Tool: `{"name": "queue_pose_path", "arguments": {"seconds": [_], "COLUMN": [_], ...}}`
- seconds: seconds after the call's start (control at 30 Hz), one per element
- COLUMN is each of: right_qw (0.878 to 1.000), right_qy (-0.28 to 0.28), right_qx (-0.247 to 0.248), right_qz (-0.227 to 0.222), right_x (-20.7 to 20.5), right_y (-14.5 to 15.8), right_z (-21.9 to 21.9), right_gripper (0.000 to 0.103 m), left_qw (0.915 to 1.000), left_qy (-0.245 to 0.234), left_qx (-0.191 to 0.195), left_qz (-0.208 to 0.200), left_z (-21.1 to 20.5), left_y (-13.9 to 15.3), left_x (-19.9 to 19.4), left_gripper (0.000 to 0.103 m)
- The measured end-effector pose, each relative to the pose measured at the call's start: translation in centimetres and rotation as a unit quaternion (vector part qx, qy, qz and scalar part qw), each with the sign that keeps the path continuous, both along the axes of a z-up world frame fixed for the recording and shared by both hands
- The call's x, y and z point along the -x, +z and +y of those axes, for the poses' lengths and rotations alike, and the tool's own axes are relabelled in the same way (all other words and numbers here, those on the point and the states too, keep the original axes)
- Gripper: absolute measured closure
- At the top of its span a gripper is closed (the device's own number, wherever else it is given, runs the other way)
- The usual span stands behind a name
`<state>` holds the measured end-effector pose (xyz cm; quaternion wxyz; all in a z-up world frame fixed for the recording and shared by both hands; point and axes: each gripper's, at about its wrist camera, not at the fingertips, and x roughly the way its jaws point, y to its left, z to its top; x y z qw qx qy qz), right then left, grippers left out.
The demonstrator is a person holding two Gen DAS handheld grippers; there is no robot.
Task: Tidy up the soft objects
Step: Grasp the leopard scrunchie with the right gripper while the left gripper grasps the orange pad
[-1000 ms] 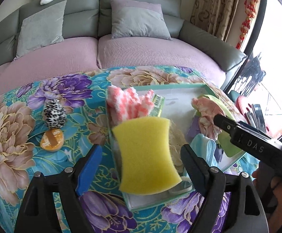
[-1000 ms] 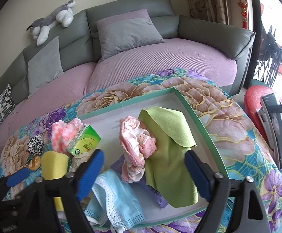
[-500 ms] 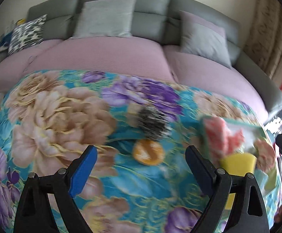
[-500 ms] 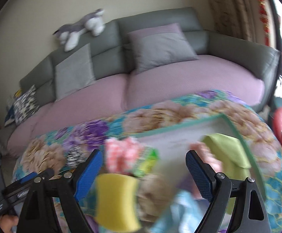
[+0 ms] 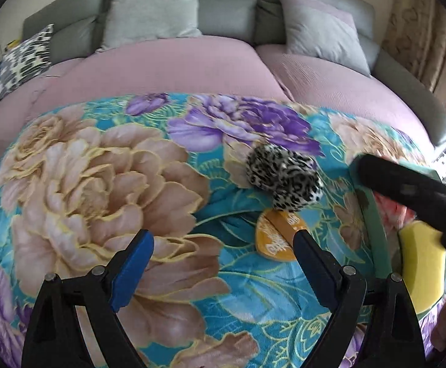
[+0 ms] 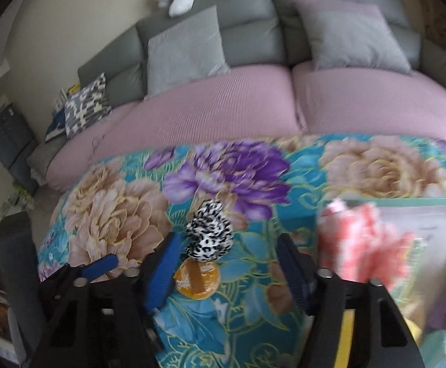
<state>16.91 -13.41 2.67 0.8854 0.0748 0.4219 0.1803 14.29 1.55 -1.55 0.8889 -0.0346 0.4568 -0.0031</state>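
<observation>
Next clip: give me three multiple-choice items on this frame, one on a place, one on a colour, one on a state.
1. Where does the leopard-print scrunchie lie?
A. in the tray
B. on the floral cloth, outside the tray
C. on the sofa

2. What colour is the sponge?
A. yellow
B. purple
C. white

3. What is between the left tongs?
A. the sponge
B. the scrunchie
C. nothing

Key: 1 B, it rests on the cloth left of the tray rim. 2 A, it shows bright yellow. 3 C, only cloth shows between the wide pads.
</observation>
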Motion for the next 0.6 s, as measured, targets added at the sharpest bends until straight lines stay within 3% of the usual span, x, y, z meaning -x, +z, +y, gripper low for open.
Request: {"name": "queue_pose_path", "arguments": {"seconds": [0.3, 0.6], "right_qw": [0.999, 0.999], "right_qy": [0.035, 0.037], "right_qx": [-0.006, -0.010], "right_qz": [0.038, 0.039], "right_x": [-1.9, -2.3], "right_y": [-3.4, -4.0], "right_z": [2.2, 1.9], "right_gripper": [0.069, 0.088], "left_qw": [0.9981, 0.9958], "left_qy": [-0.060, -0.086], "left_qx": [0.015, 0.032], "left_qz": [0.006, 0.005], "left_z": [-2.2, -3.5], "left_y": [-1.9, -3.0], "left_x": [-1.0, -2.4], "left_gripper": [0.012, 0.043]}}
